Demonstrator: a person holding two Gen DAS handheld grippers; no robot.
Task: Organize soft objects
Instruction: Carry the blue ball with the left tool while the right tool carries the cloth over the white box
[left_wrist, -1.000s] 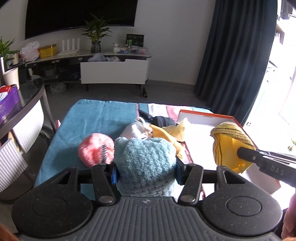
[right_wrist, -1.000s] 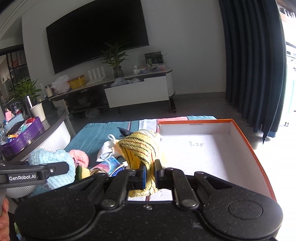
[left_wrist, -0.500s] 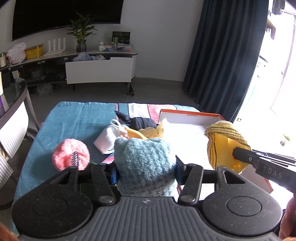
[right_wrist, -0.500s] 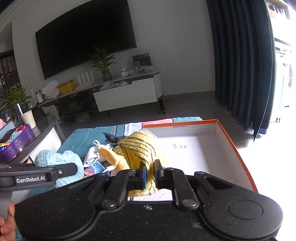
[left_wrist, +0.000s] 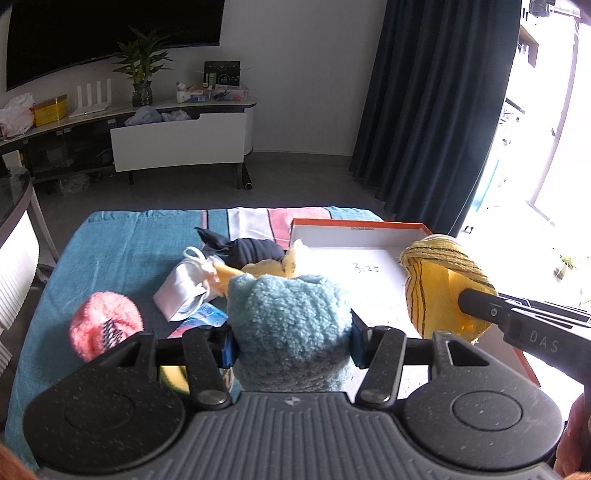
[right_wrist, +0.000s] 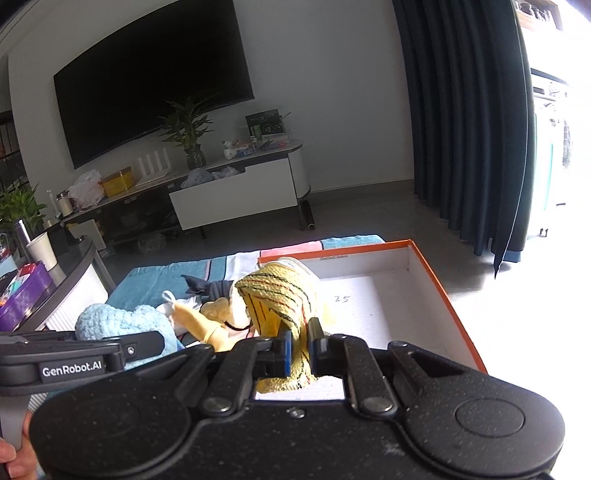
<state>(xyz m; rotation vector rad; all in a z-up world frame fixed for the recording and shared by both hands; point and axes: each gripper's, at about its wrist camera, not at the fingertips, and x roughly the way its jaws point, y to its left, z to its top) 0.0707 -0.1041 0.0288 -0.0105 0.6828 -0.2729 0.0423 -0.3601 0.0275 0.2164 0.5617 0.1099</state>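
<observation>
Orange box (right_wrist: 436, 291) bare inside; yellow striped sock (right_wrist: 280, 295) held above it

Both wrist cameras look forward and slightly down over their own fingers, close above the blue towel (left_wrist: 110, 251), sharing the orange box (right_wrist: 436, 273) and TV wall.

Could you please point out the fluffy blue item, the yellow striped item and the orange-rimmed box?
fluffy blue item (left_wrist: 291, 325), left wrist view, its front.
yellow striped item (right_wrist: 280, 295), right wrist view, its striped top.
orange-rimmed box (right_wrist: 434, 273), right wrist view, right rim.
</observation>
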